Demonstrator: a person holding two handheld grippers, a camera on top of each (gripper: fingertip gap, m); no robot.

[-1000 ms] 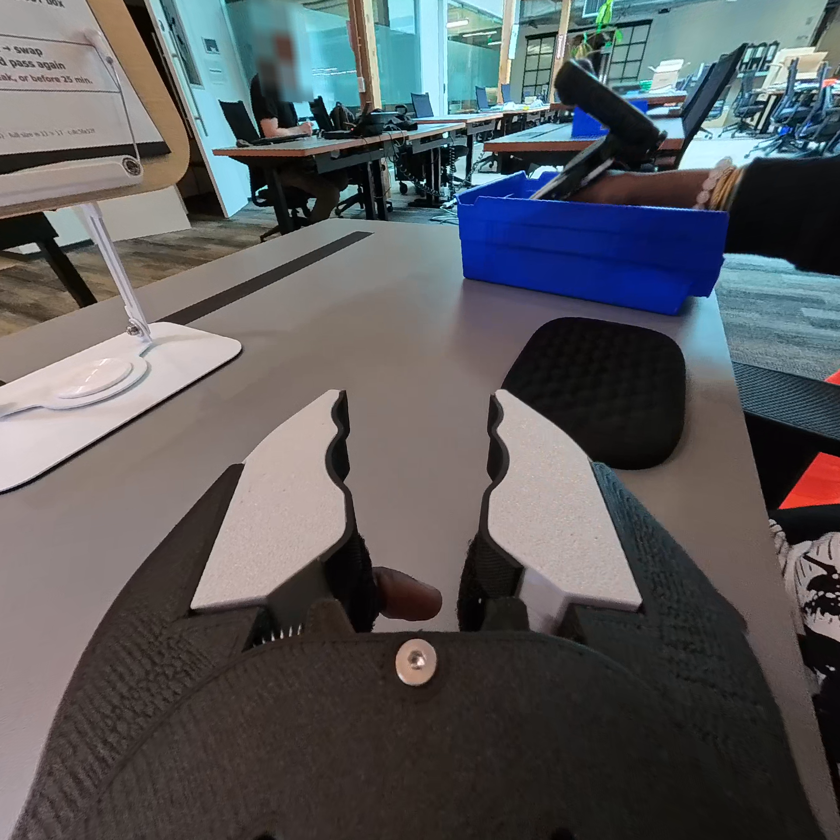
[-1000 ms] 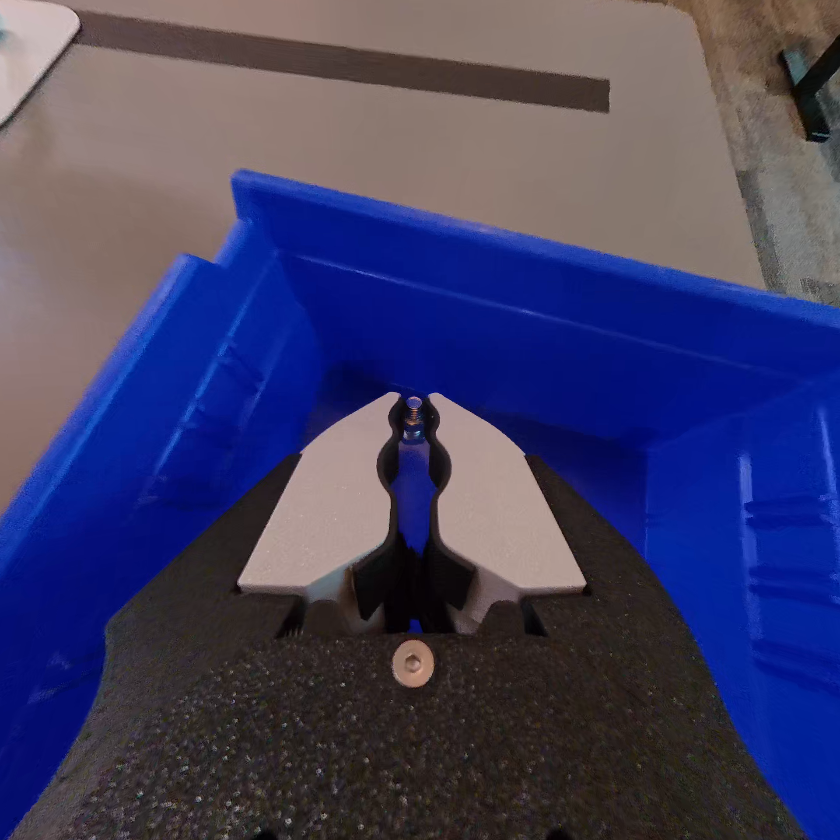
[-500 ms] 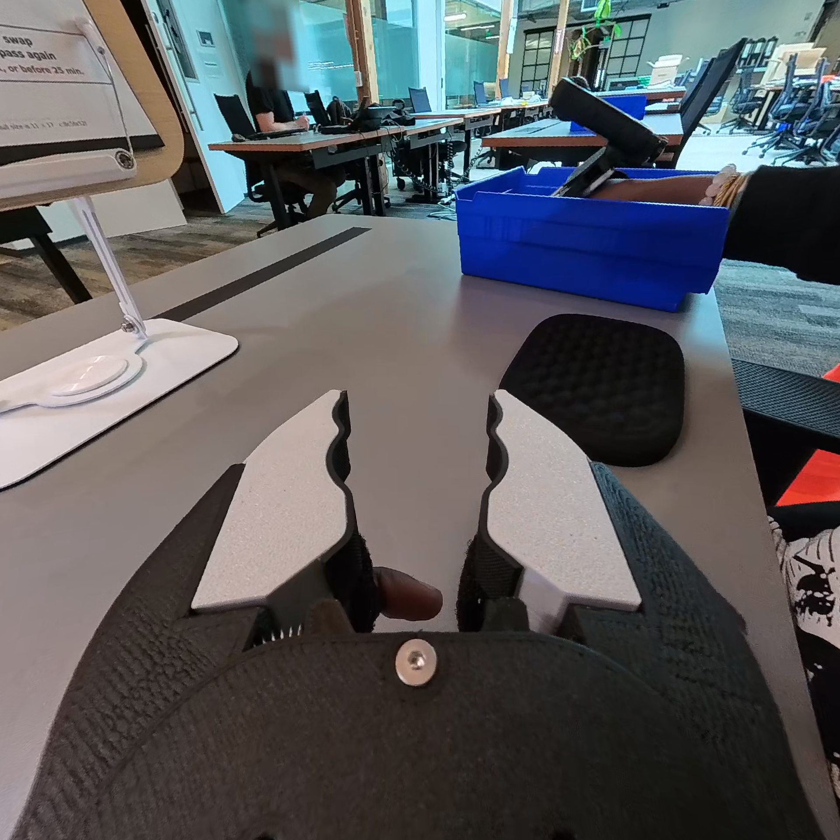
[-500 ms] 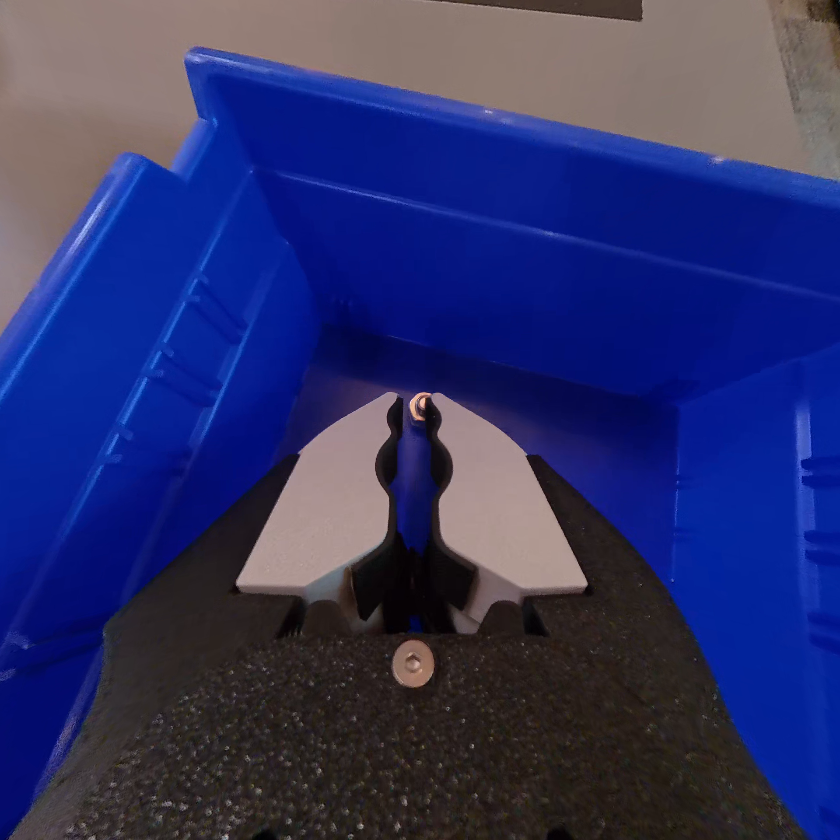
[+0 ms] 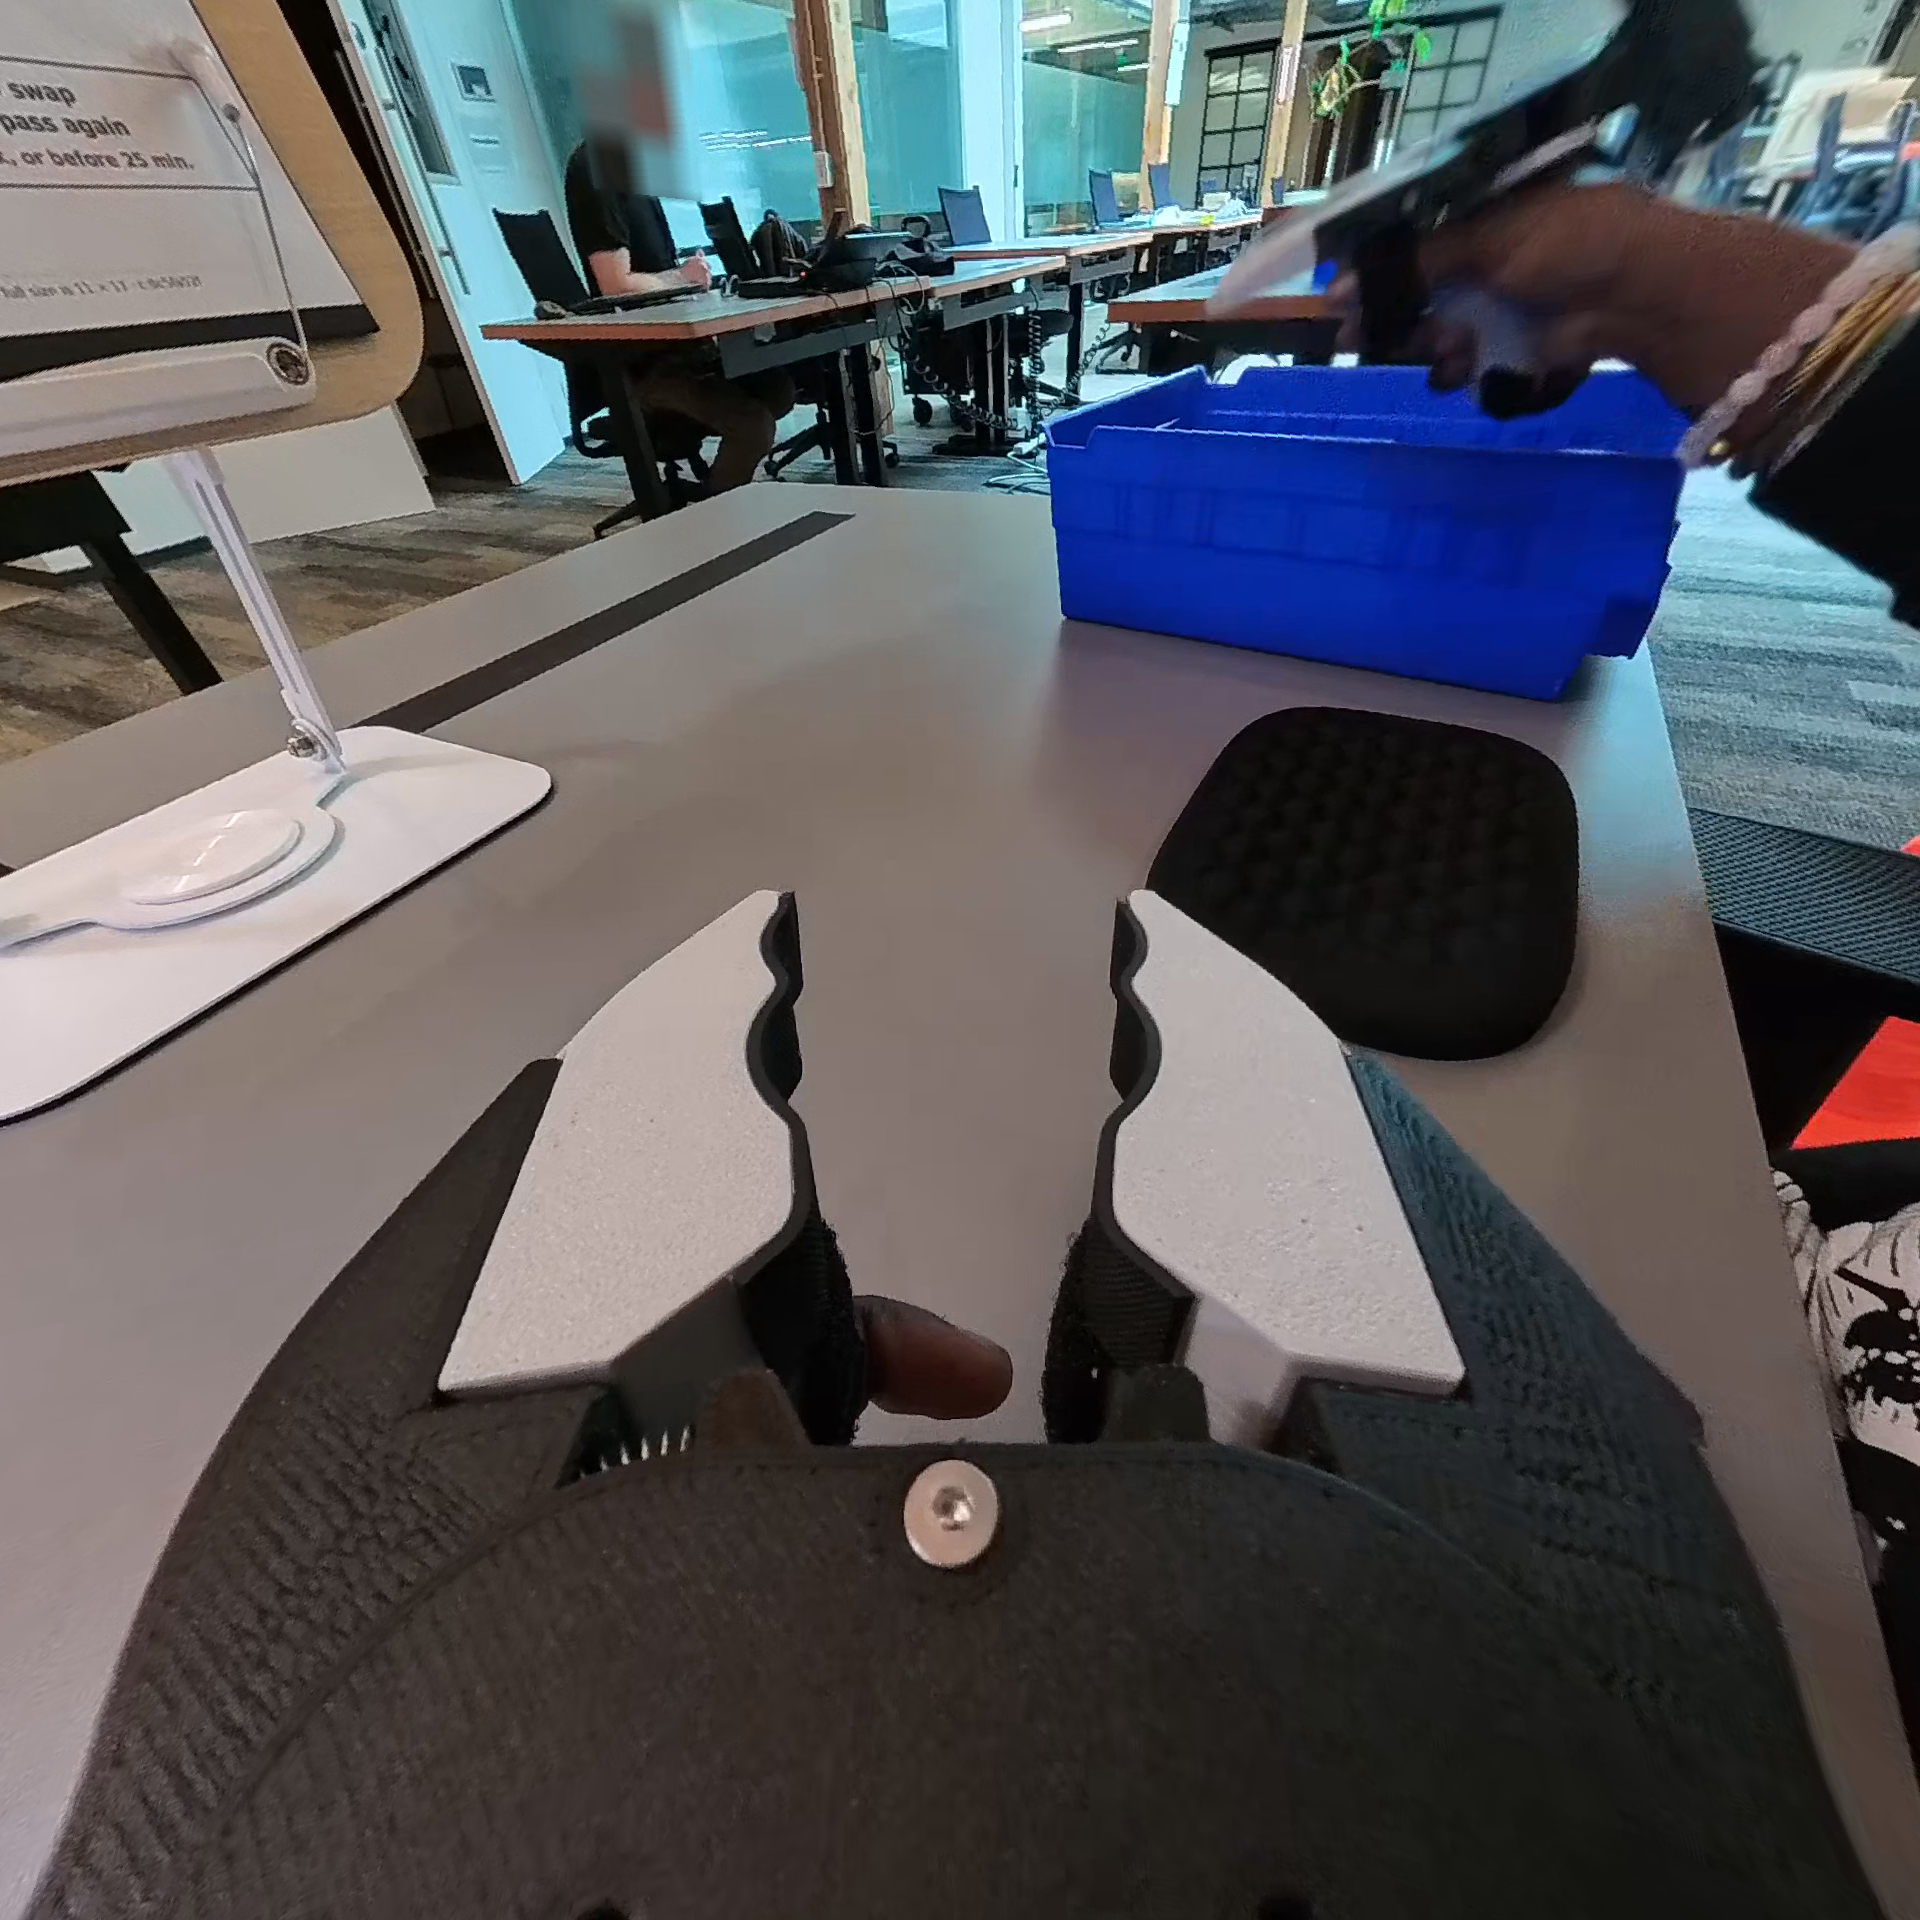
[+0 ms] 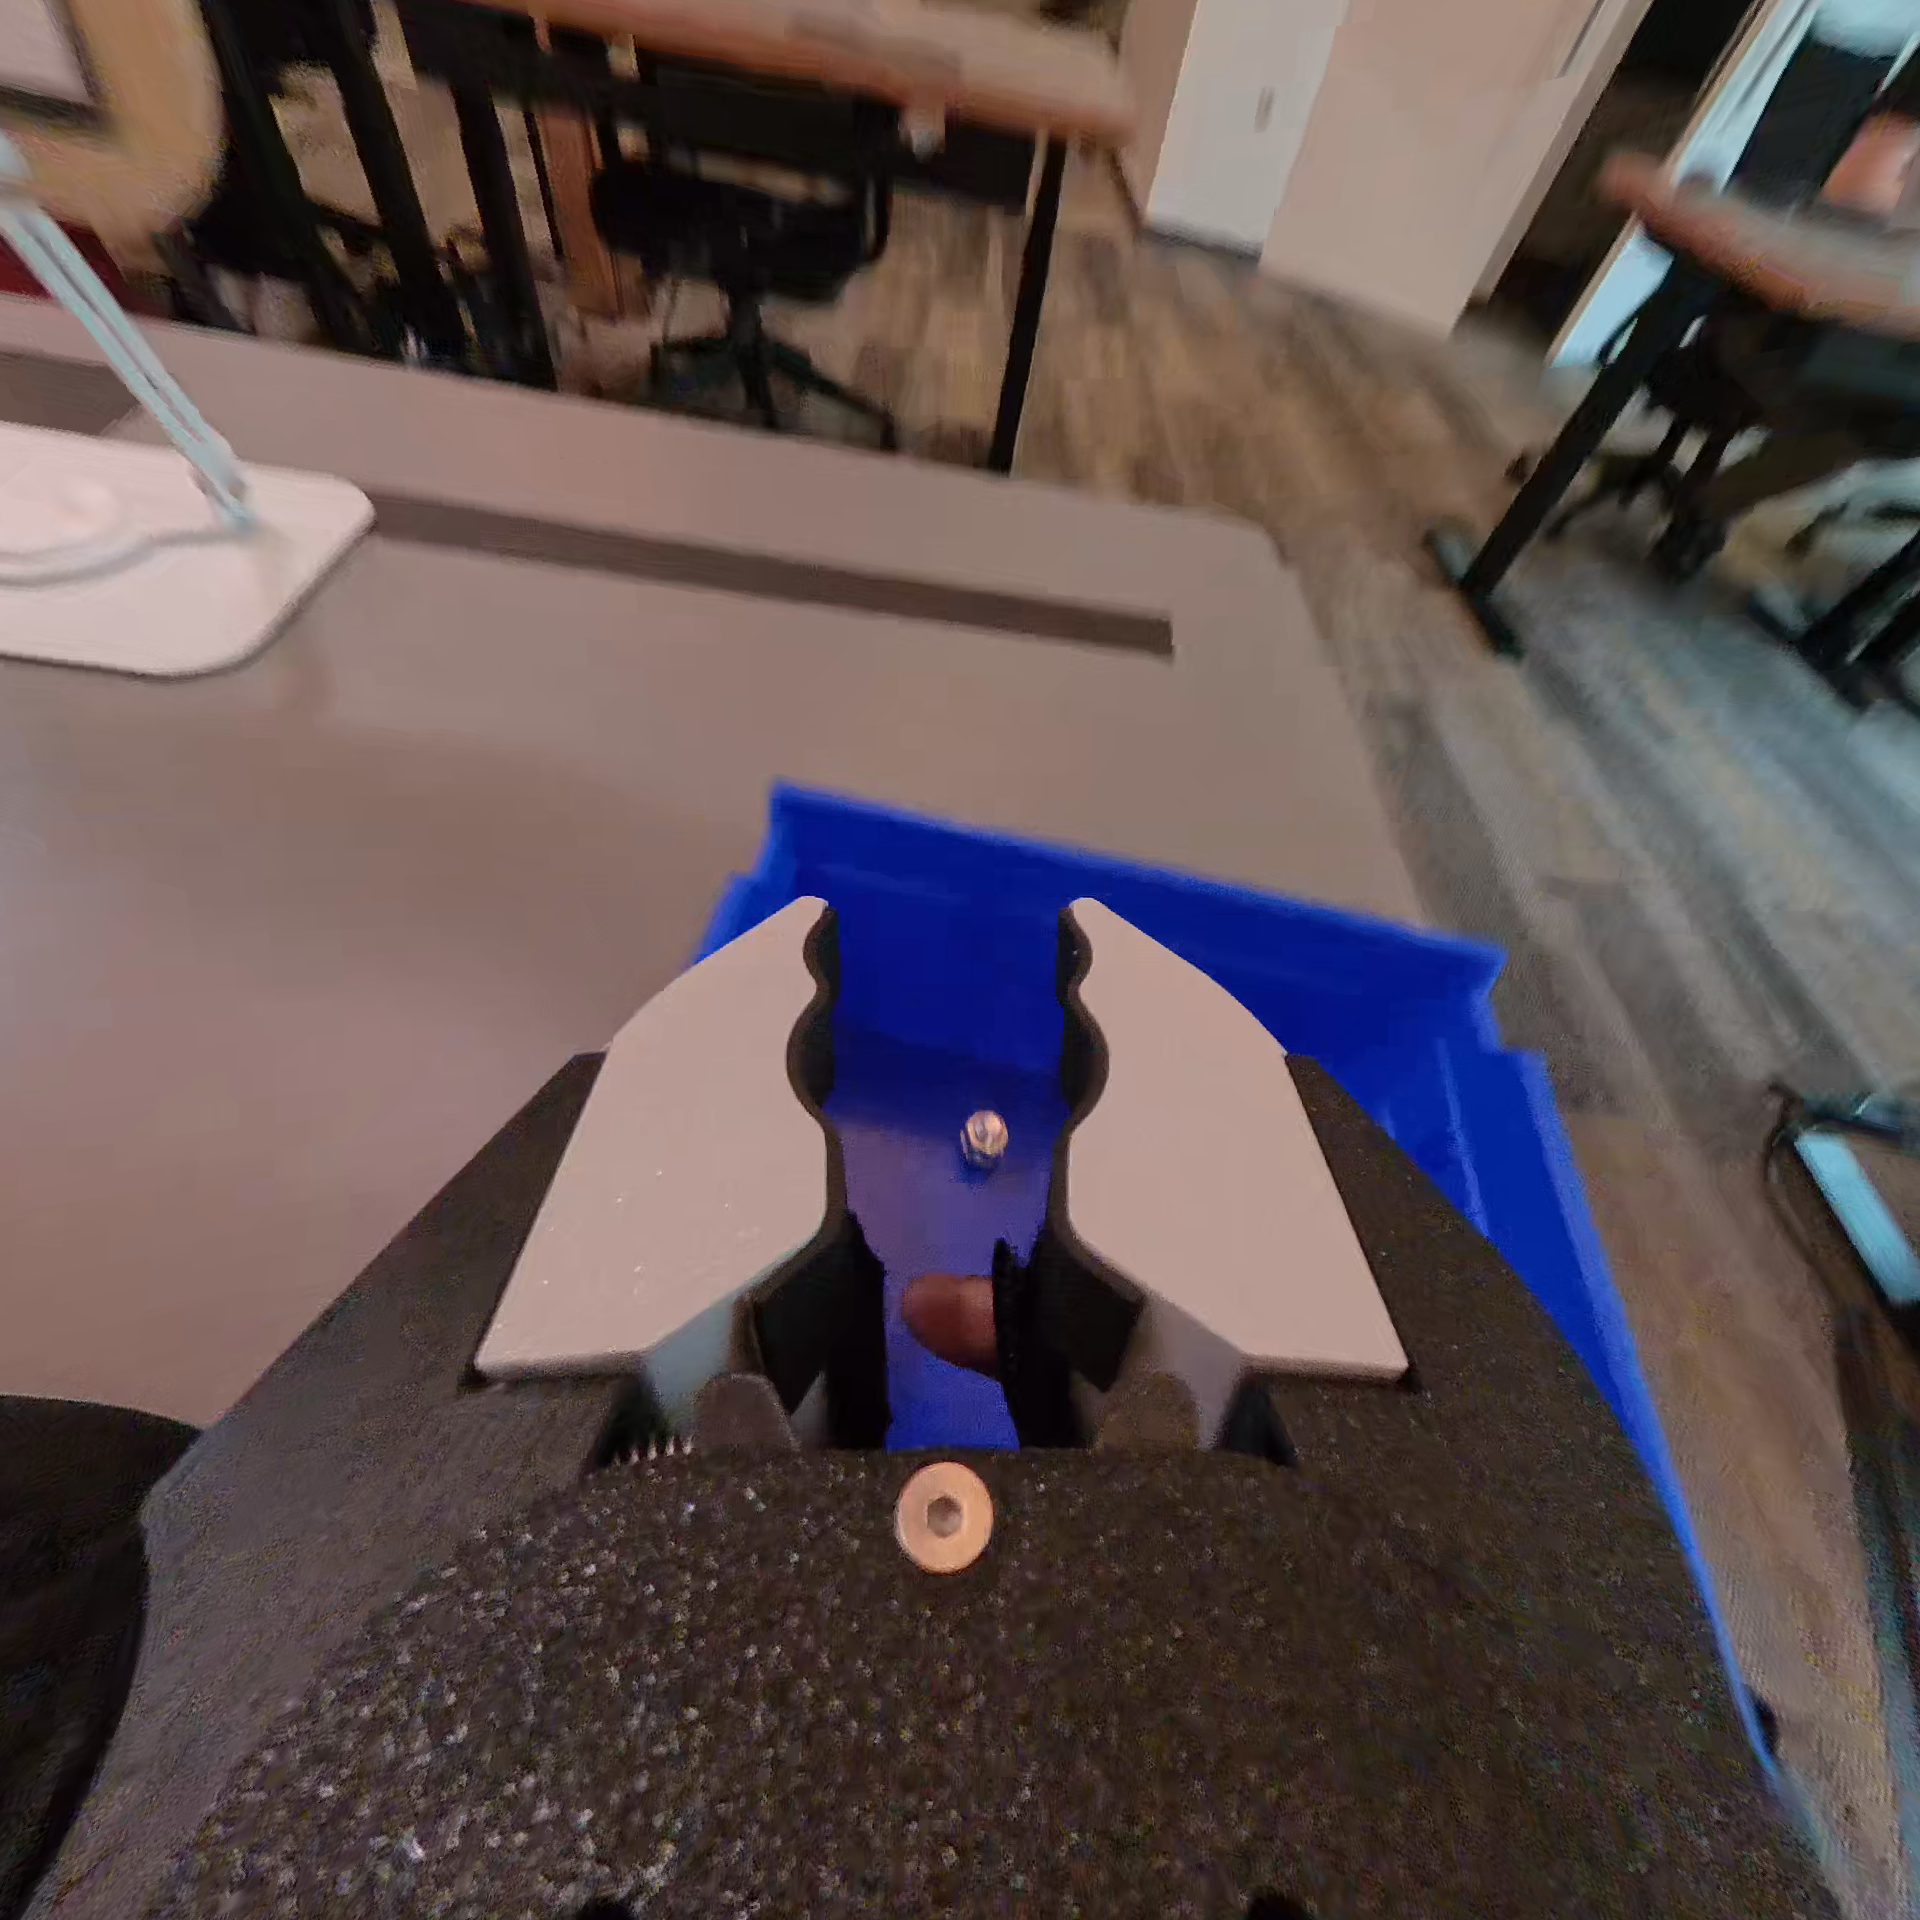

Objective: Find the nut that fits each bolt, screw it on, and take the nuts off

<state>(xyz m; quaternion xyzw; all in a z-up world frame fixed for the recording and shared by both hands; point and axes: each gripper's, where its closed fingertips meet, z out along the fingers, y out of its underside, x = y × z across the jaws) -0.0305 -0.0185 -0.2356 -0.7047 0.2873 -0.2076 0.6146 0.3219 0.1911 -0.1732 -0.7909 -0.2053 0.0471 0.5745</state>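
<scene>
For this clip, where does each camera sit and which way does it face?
Left wrist view: on the left gripper, low over the grey table, facing the blue bin; a fingertip shows, the right gripper beyond.
Right wrist view: on the right gripper, above the bin, looking down at a small metal fastener.
Shared: bin, table, white stand base.

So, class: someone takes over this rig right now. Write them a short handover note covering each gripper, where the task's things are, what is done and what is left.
Left gripper: open, empty, low over the grey table beside the black pad.
Right gripper: open, empty, raised above the blue bin.
Parts: one small bolt with a nut lies on the bin floor. No other hardware shows.
Done: that piece is in the bin.
Left: cannot tell whether more bolts and nuts need matching; check the bin.
</scene>
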